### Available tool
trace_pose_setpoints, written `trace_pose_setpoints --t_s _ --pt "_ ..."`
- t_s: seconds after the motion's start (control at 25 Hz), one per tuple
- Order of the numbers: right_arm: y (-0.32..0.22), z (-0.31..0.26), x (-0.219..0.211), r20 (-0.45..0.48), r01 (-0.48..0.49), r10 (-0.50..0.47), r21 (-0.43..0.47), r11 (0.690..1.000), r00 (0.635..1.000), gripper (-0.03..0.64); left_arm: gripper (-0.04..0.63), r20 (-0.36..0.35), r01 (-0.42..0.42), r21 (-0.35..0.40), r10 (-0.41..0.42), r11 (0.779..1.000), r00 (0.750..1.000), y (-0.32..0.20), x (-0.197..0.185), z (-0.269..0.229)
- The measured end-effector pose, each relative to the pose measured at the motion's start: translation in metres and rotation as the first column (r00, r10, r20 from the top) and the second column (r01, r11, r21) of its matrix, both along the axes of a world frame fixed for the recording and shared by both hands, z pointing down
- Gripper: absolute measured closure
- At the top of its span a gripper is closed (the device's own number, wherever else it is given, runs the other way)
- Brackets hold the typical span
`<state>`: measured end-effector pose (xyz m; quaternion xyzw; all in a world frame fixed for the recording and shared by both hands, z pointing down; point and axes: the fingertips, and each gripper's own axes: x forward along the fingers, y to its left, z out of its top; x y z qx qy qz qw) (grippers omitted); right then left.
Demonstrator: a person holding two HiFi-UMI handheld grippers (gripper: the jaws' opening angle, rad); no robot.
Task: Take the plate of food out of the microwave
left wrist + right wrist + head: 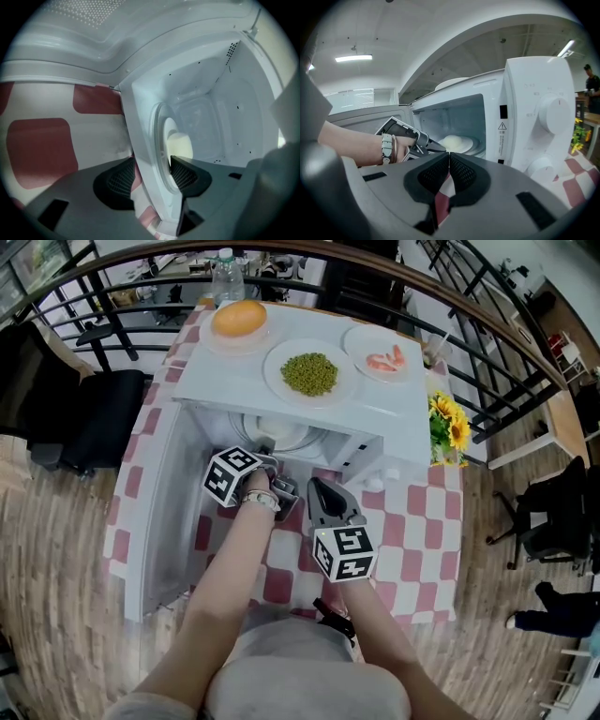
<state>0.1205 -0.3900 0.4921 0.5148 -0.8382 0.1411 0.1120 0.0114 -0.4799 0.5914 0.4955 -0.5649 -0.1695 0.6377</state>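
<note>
Microwave: white, door swung open, standing on a checked tablecloth.
Plate of food: inside the cavity, with a pale mound on it.
Left gripper: reaching in; jaws part-open astride the plate's near rim, with a gap at one pad.
Right gripper: outside, in front of the microwave; jaws together, empty.

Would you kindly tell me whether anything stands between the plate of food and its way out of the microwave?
Nothing fixed does: the microwave door is swung open. The left gripper is at the rim of the plate. Only the shut, empty right gripper hangs just before the opening, a little right.
</note>
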Motion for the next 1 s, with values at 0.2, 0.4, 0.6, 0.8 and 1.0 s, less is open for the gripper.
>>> trace_pose_setpoints --t_s 0.2,0.4,0.6,0.8,1.0 --pt "0.002 -0.001 -0.002 -0.003 0.008 -0.008 0.000 1.000 1.000 0.592 0.423 -0.022 -0.005 0.024 0.005 1.000 1.000 0.004 0.002 -0.007" --pt "0.005 -0.001 -0.001 -0.006 0.008 -0.008 0.000 1.000 1.000 0.592 0.469 -0.005 -0.026 0.037 0.026 0.999 1.000 0.006 0.002 -0.011" --pt "0.008 -0.002 0.001 -0.004 0.000 0.000 0.002 1.000 1.000 0.592 0.512 -0.040 -0.022 0.058 0.024 0.998 0.999 0.009 0.002 -0.016" --pt "0.008 -0.005 0.001 -0.003 -0.001 0.001 0.012 1.000 1.000 0.592 0.557 -0.079 -0.010 0.079 0.016 0.997 0.997 0.008 0.001 -0.019" --pt "0.009 -0.009 0.003 -0.003 -0.007 0.007 0.020 1.000 1.000 0.592 0.566 -0.127 0.016 0.102 -0.003 0.995 0.992 0.010 0.001 -0.024"
